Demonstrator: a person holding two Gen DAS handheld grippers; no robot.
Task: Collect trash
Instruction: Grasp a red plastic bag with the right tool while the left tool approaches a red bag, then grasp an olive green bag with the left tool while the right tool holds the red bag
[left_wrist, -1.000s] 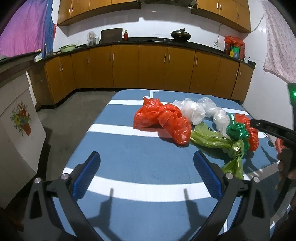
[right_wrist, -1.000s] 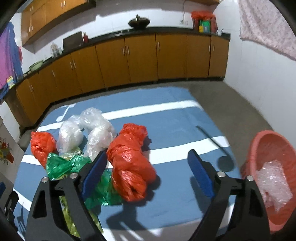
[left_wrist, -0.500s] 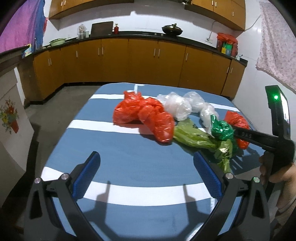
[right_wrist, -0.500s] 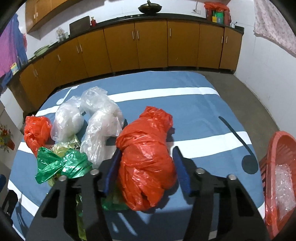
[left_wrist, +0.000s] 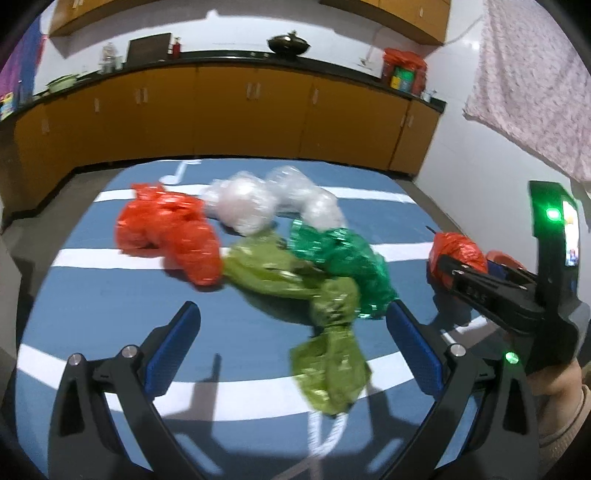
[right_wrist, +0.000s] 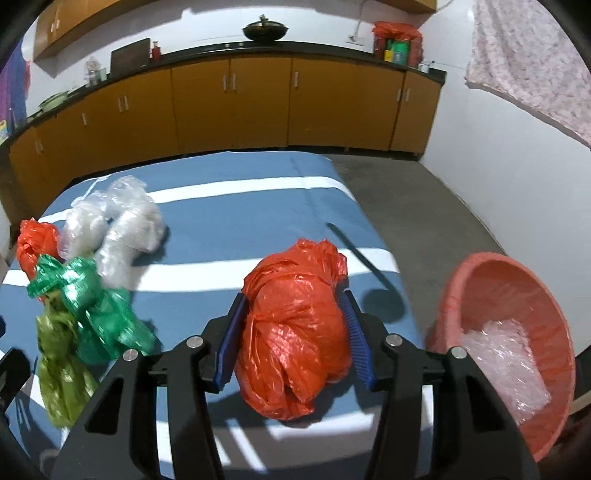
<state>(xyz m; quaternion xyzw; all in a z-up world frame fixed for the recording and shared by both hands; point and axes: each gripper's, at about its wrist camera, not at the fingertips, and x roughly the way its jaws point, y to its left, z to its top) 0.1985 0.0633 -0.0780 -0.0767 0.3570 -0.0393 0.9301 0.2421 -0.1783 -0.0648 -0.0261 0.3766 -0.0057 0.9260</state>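
Observation:
My right gripper (right_wrist: 293, 332) is shut on a crumpled red plastic bag (right_wrist: 295, 321) and holds it over the right side of the blue striped table (right_wrist: 236, 206); it also shows in the left wrist view (left_wrist: 458, 253). A pink basin (right_wrist: 506, 321) with clear plastic inside stands just right of the table. My left gripper (left_wrist: 291, 339) is open and empty above the table, near an olive-green bag (left_wrist: 295, 280). A green bag (left_wrist: 343, 258), another red bag (left_wrist: 166, 232) and clear bags (left_wrist: 266, 203) lie beyond it.
Orange kitchen cabinets (right_wrist: 236, 107) with a dark counter run along the far wall. Grey floor (right_wrist: 417, 206) lies to the right of the table. A patterned cloth (right_wrist: 532, 62) hangs on the right wall.
My right gripper closed on the red bag and moved it right, away from the pile toward the basin. My left gripper moved closer to the green bags.

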